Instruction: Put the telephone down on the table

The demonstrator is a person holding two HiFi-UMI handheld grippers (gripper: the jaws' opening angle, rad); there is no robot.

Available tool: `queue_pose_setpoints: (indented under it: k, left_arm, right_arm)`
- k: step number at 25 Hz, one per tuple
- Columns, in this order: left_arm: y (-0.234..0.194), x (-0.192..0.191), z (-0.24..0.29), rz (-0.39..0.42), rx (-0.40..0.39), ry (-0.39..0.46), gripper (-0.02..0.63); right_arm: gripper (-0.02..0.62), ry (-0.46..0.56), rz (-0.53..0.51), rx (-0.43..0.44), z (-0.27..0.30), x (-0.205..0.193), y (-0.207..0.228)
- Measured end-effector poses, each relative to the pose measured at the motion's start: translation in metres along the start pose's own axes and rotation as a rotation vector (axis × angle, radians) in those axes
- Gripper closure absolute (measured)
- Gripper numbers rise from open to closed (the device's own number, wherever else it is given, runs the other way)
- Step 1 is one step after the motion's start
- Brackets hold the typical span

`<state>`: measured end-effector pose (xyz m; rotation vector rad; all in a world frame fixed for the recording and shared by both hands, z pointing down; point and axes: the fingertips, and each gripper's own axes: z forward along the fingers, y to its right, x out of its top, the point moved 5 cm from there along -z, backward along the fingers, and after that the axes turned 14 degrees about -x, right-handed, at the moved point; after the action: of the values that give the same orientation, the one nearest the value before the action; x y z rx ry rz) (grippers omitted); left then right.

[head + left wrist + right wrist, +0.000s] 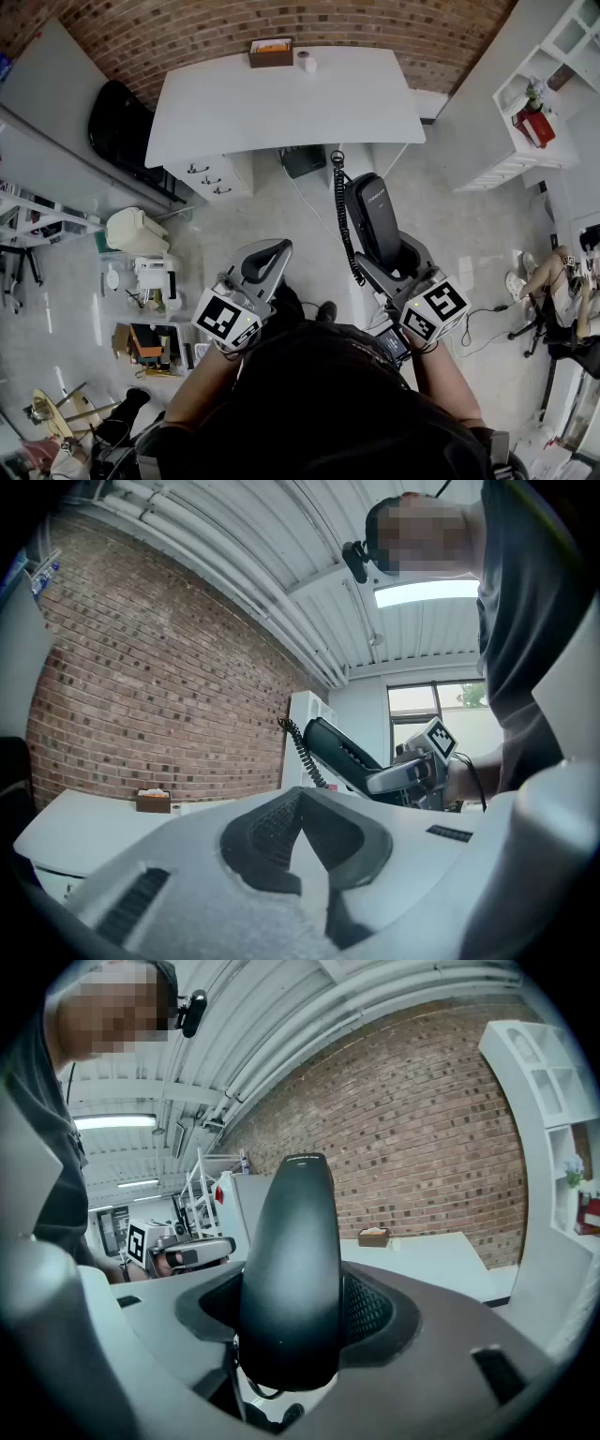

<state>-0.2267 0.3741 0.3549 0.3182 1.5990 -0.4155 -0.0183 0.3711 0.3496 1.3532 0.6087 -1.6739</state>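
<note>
A black telephone handset [375, 220] with a coiled cord [343, 220] is held above the floor, short of the white table [281, 103]. My right gripper [392, 259] is shut on its lower part; in the right gripper view the handset [291, 1260] stands upright between the jaws [292, 1312]. My left gripper [267, 255] hangs to the left with its jaws shut and nothing in them [300, 803]. From the left gripper view the handset [342, 752] shows at the right, tilted.
On the table's far edge sit a brown box [271, 52] and a small white roll [306, 62]. A drawer unit [214, 174] stands under the table. A black chair [117, 122] is at the left and white shelving [548, 66] at the right. A person [561, 274] sits far right.
</note>
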Motion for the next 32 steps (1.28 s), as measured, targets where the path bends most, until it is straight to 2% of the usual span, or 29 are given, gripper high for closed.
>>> queue_pose_setpoints:
  k: [8,17,24,32]
  left_arm:
    - [0.041,0.005,0.017,0.011,-0.02,0.005,0.598]
    - [0.045,0.002,0.028,0.007,-0.055,-0.015,0.598]
    - [0.006,-0.002,0.021,-0.011,-0.068,-0.01,0.598]
    - [-0.076,0.008,0.012,-0.008,-0.109,0.006,0.598]
  right_arm:
    - [0.321,0.021,-0.005,-0.001,-0.045,-0.001,0.009]
    - [0.321,0.066,0.036,-0.009,-0.055,0.004,0.014]
    - [0.321,0.068,0.043,-0.024,-0.022,0.012,0.007]
    - [0.321,0.077,0.046,-0.054,0.054,0.037,-0.001]
